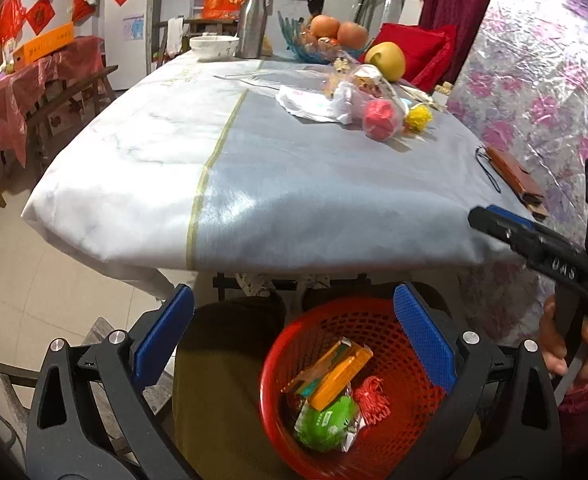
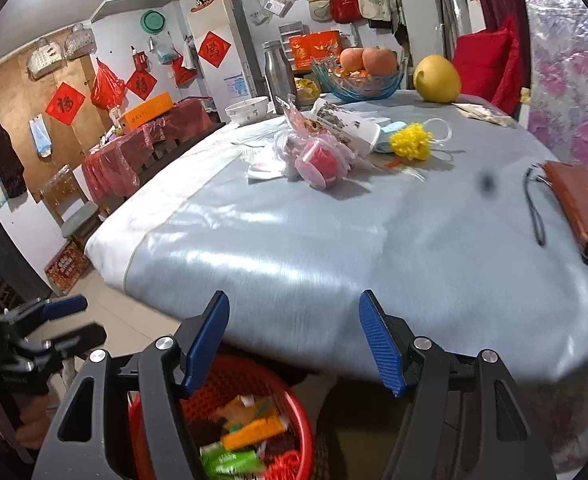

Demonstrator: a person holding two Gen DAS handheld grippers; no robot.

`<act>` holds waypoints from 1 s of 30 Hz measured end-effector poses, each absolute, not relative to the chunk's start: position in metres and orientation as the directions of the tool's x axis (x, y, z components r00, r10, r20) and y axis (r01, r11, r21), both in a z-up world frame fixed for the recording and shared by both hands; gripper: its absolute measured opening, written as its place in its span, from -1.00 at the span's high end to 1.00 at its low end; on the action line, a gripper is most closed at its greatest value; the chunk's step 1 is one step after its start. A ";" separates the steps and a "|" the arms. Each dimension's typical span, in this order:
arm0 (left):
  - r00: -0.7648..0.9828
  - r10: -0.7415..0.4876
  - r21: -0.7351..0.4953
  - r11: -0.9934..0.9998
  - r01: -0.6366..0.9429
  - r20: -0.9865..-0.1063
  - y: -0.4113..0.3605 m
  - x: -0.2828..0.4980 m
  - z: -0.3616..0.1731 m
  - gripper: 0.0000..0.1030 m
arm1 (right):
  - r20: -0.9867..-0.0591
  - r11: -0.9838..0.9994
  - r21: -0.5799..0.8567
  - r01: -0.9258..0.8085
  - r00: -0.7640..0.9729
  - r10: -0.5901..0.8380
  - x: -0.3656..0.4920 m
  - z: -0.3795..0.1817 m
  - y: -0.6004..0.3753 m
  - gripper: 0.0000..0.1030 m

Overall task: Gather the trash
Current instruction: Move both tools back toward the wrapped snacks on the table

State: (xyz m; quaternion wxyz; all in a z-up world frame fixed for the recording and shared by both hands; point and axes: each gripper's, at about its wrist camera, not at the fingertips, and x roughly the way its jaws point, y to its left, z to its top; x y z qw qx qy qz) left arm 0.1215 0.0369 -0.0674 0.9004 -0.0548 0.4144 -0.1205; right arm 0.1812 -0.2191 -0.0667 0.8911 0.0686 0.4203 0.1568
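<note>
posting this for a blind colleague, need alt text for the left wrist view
The open left gripper hangs over a red mesh plastic basket holding wrappers, below a table under pale blue cloth. More crumpled plastic litter lies at the table's far side.

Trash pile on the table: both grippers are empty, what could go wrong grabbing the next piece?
The pink wrapped ball sits tangled among clear plastic wrap, so one grab may drag neighbours along. The yellow pom-pom trails loose ribbon that could snag. The brown wallet nearby isn't trash. The red basket sits below the table edge, so drops may miss.
</note>
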 end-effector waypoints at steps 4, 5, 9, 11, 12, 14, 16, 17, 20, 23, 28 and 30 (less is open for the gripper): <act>0.621 -0.254 -0.203 0.967 0.153 -0.741 0.042 0.139 -0.068 -0.87 | -0.729 0.935 0.273 -0.227 0.585 0.356 0.218 -0.069 -0.215 -0.29; 0.621 -0.253 -0.204 0.967 0.150 -0.742 0.043 0.143 -0.068 -0.87 | -0.728 0.930 0.288 -0.227 0.579 0.367 0.230 -0.069 -0.214 -0.29; 0.626 -0.245 -0.203 0.969 0.139 -0.740 0.045 0.156 -0.067 -0.87 | -0.730 0.918 0.337 -0.210 0.557 0.396 0.268 -0.075 -0.214 -0.30; 0.629 -0.237 -0.196 0.971 0.136 -0.740 0.045 0.163 -0.066 -0.87 | -0.732 0.911 0.363 -0.198 0.544 0.410 0.285 -0.080 -0.215 -0.33; 0.629 -0.235 -0.192 0.972 0.136 -0.741 0.045 0.167 -0.066 -0.87 | -0.732 0.904 0.382 -0.190 0.536 0.422 0.294 -0.083 -0.215 -0.38; 0.628 -0.231 -0.188 0.973 0.136 -0.743 0.045 0.173 -0.066 -0.87 | -0.726 0.890 0.420 -0.178 0.523 0.447 0.310 -0.088 -0.214 -0.42; 0.625 -0.228 -0.184 0.974 0.135 -0.746 0.045 0.183 -0.066 -0.87 | -0.727 0.884 0.438 -0.162 0.514 0.455 0.323 -0.092 -0.213 -0.43; 0.624 -0.228 -0.185 0.974 0.134 -0.747 0.045 0.186 -0.066 -0.87 | -0.728 0.881 0.446 -0.157 0.509 0.459 0.329 -0.094 -0.214 -0.43; 0.624 -0.232 -0.187 0.973 0.138 -0.746 0.044 0.197 -0.063 -0.87 | -0.729 0.869 0.478 -0.128 0.494 0.474 0.346 -0.103 -0.214 -0.43; 0.626 -0.231 -0.186 0.973 0.138 -0.744 0.043 0.205 -0.063 -0.87 | -0.727 0.856 0.507 -0.098 0.485 0.486 0.359 -0.109 -0.216 -0.43; 0.624 -0.229 -0.183 0.973 0.139 -0.747 0.039 0.215 -0.065 -0.87 | -0.730 0.851 0.518 -0.084 0.477 0.490 0.375 -0.116 -0.214 -0.43; 0.625 -0.221 -0.171 0.975 0.140 -0.749 0.036 0.220 -0.066 -0.87 | -0.730 0.857 0.508 -0.087 0.485 0.482 0.379 -0.117 -0.212 -0.38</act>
